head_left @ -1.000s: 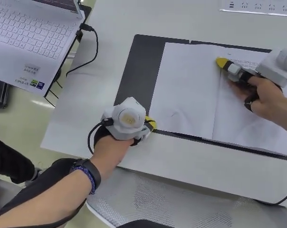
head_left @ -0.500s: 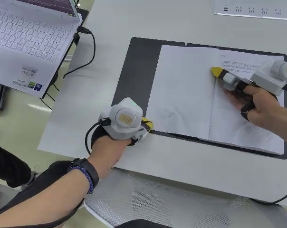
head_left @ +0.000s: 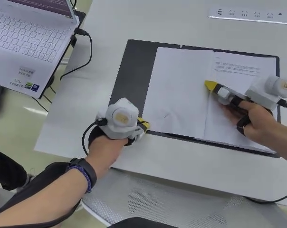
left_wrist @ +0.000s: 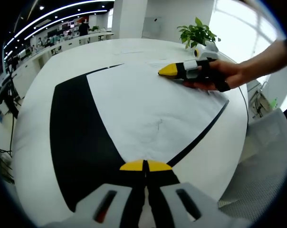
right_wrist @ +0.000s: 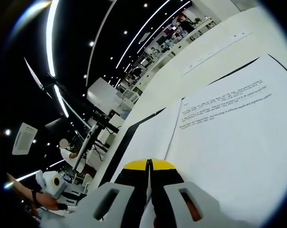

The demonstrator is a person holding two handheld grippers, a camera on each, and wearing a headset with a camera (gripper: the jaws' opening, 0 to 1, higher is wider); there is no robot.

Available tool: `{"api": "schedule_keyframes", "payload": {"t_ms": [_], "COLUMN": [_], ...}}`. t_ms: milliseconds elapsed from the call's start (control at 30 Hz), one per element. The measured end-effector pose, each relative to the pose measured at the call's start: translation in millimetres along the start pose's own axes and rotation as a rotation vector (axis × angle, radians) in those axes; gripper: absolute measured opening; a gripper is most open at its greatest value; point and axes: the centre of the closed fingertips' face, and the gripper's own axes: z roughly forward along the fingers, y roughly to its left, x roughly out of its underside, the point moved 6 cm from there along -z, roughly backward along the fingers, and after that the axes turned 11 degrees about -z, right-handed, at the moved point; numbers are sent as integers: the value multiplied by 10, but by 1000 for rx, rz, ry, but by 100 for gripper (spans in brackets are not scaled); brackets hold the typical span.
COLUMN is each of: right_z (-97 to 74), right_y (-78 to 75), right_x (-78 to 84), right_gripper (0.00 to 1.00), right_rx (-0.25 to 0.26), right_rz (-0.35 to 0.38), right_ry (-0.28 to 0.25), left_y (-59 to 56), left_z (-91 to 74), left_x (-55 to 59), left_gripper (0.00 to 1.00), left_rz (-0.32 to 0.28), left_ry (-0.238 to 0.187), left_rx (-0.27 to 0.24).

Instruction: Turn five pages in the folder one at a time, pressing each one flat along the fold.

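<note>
From the head view, the black folder (head_left: pixel 133 71) lies open on the white table (head_left: pixel 181 164), well to the right of a laptop (head_left: pixel 24 42) and on the near side of a power strip (head_left: pixel 250 14). The left gripper (head_left: pixel 144 125) rests at the folder's near edge, by the lower corner of the turned page (head_left: pixel 179 90), its jaws pressed together. The right gripper (head_left: pixel 210 85) lies with its yellow tip on the fold (head_left: pixel 206 114), jaws together, holding nothing.

In the left gripper view, the yellow tips (left_wrist: pixel 144 166) meet on the folder's dark cover (left_wrist: pixel 67 123), and the other gripper (left_wrist: pixel 169 70) lies across the far paper.

In the right gripper view, the tips (right_wrist: pixel 149 164) sit closed over the fold, the printed page (right_wrist: pixel 229 137) spreading to one side.
</note>
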Motion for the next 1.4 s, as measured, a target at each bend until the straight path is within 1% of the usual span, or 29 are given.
{"api": "schedule_keyframes", "payload": {"t_ms": [33,133,467,733,1200,1400], "right_z": [-28,-98,-261,-333,-471,-533], "right_y": [18,54,174,247,412,451], "right_x": [19,81,250,349,560,630], "right_gripper": [0,0,0,0,0,0], "right_rx": [0,-4,-37,-48,-76,-76], "right_rz": [5,14,14,11,-1,16], "right_ry": [-9,-11,9,26,78,71], "left_y": [-1,0,-9,-10,-8,-8], "left_z": [0,0,4,7,9,6], "left_x": [0,1,0,-2,-1,0], "left_gripper": [0,0,0,0,0,0], "left_rz": [1,2,0,-2,0,6], "left_ry": [0,1,4,2,0,0], "left_rx": [0,-2,-4,-4,0,1]}}
